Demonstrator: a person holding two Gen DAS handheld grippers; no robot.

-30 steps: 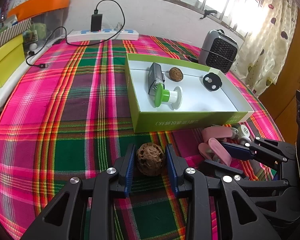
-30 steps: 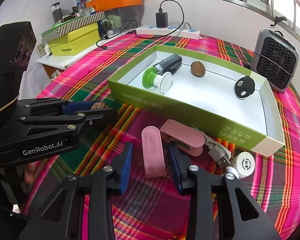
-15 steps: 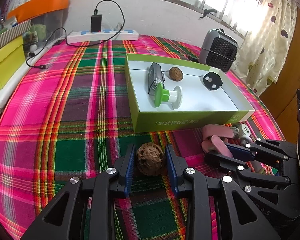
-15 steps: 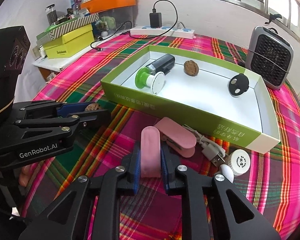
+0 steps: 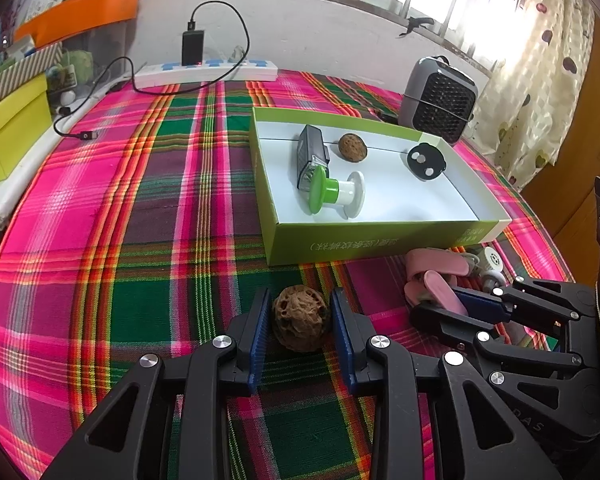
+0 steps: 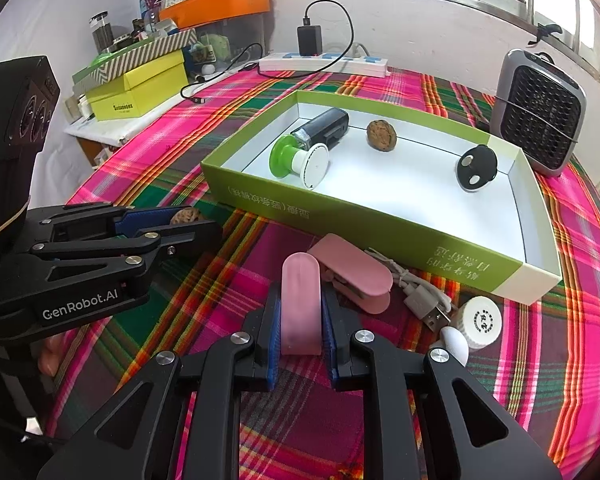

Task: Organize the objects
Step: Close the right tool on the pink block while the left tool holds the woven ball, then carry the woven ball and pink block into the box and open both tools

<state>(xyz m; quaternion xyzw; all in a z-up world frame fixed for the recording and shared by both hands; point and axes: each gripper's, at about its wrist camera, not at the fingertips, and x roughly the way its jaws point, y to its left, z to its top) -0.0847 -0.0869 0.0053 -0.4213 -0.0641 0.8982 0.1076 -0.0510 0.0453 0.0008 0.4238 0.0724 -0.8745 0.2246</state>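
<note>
A wrinkled brown walnut (image 5: 300, 318) rests on the plaid cloth, and my left gripper (image 5: 300, 295) is shut on it with both blue pads against its sides. In the right wrist view the same walnut (image 6: 186, 215) peeks out between those fingers. My right gripper (image 6: 301, 296) is shut on the upright arm of a pink clip (image 6: 300, 304), whose other pink part (image 6: 352, 272) lies just behind. The green box (image 5: 360, 240) beyond holds a second walnut (image 5: 352, 147), a black device (image 5: 310, 152), a green-and-white spool (image 5: 334, 194) and a black round piece (image 5: 426, 160).
A USB cable (image 6: 420, 300) and a small white jar (image 6: 480, 320) lie right of the pink clip, in front of the box (image 6: 340, 220). A grey heater (image 6: 538, 116) stands at the back right, a power strip (image 5: 204, 72) along the wall, yellow boxes (image 6: 136, 88) at the left.
My right gripper has shut on the pink clip's arm, which stood loose between wide jaws before. The left pads drew in slightly on the walnut. Neither hand has shifted.
</note>
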